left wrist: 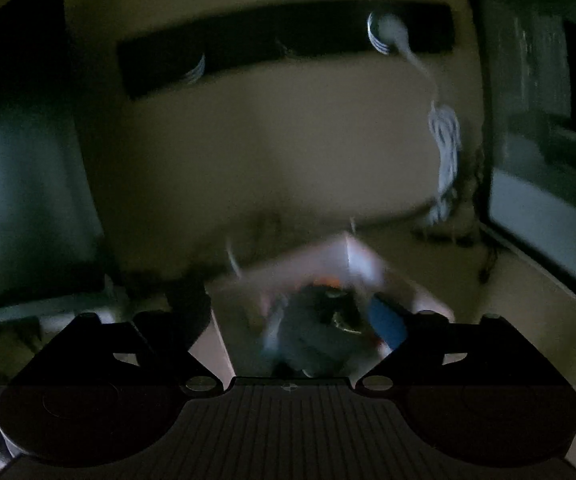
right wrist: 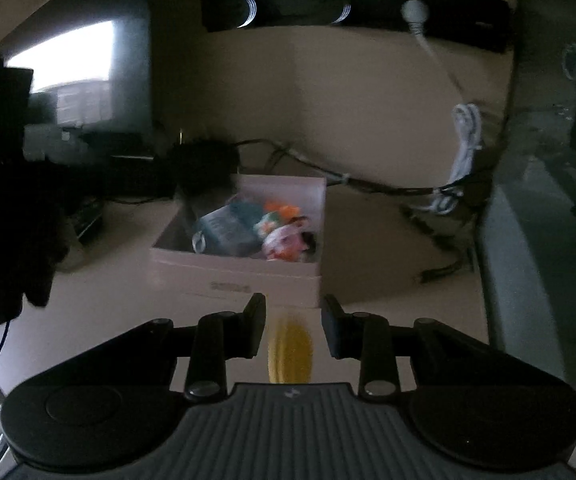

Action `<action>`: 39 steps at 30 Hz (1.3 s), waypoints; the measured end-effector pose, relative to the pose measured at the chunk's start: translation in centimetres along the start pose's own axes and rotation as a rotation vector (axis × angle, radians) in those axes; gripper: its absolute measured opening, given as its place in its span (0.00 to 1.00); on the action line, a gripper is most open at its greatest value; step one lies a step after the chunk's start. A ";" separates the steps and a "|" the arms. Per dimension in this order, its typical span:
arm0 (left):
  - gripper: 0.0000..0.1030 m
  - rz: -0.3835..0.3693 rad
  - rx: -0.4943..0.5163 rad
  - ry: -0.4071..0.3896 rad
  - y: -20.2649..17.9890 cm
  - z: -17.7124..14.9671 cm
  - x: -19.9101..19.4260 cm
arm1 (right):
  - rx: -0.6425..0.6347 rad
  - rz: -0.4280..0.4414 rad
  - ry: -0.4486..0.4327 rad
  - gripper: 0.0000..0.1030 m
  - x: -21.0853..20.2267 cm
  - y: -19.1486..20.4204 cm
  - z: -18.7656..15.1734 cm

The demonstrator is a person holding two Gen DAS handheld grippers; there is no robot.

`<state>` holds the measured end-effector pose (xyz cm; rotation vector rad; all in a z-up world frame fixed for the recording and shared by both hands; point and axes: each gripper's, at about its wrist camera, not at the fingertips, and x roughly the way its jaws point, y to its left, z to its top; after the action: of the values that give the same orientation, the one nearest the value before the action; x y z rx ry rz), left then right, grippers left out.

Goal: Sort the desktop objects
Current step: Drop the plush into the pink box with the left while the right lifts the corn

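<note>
Right wrist view is showing my right gripper pinching a flat yellow piece, oval and ridged-looking through blur, just in front of the white cardboard box sitting on the pale, smooth worktop. Soft, crinkled packets are lying heaped inside it. My left gripper is hovering over that box, its matte black fingers spread wide with nothing between them.

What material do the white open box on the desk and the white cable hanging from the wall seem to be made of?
White open box: probably matte cardboard, given its thin, flat, straight walls and sharp corners. White cable: probably smooth plastic-sheathed cord, as it bends and hangs in a loose bundle. Blur leaves both uncertain.
</note>
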<state>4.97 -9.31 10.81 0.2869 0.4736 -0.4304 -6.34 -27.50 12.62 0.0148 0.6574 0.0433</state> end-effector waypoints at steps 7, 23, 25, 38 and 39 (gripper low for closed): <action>0.93 -0.025 -0.222 0.196 0.6 -6.4 -0.4 | 0.015 0.016 0.059 0.29 2.8 -1.6 0.3; 0.95 -0.030 -0.520 0.323 1.2 -10.5 -2.6 | -0.002 0.125 0.084 0.43 11.4 1.2 2.7; 0.95 -0.030 -0.517 0.310 1.3 -10.2 -3.1 | 0.047 0.141 0.091 0.43 13.6 1.6 4.2; 0.96 0.092 -0.579 0.338 3.7 -11.9 -5.5 | 0.039 0.268 0.079 0.42 22.1 5.9 10.0; 0.96 0.092 -0.583 0.340 3.8 -12.1 -5.5 | -0.002 0.223 0.053 0.42 21.6 5.8 9.8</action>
<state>-2.29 0.23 3.84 -0.1876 0.8894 -0.1379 16.51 -20.72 7.41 0.0857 0.7069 0.2600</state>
